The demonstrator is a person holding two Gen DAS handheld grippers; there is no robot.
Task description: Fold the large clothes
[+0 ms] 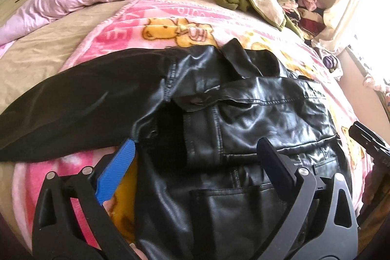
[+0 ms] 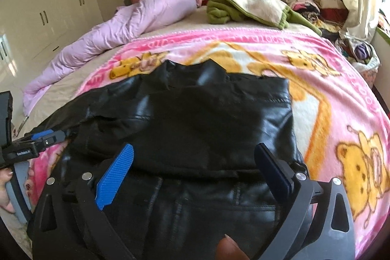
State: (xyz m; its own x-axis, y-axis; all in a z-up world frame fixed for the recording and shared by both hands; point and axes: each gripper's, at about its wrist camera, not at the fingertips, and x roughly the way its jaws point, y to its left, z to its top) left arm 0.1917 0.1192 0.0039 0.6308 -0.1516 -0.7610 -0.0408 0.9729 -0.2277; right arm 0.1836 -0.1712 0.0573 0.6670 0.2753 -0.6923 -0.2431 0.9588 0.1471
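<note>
Both the left gripper and the right gripper hang spread wide and empty above the black leather jacket, which lies partly folded on the pink blanket, so the next move, I judge, needs a new grip on its outstretched sleeve.

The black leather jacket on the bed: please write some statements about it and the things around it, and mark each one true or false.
1. The black leather jacket lies on a pink cartoon-bear blanket. True.
2. The left gripper is clamped on the jacket. False: its jaws stand open with nothing pressed between them.
3. The right gripper is open. True.
4. A crumpled pale pink quilt lies toward the head of the bed. True.
5. The green and cream fleece covers the jacket. False: it lies apart, further up the bed.
</note>
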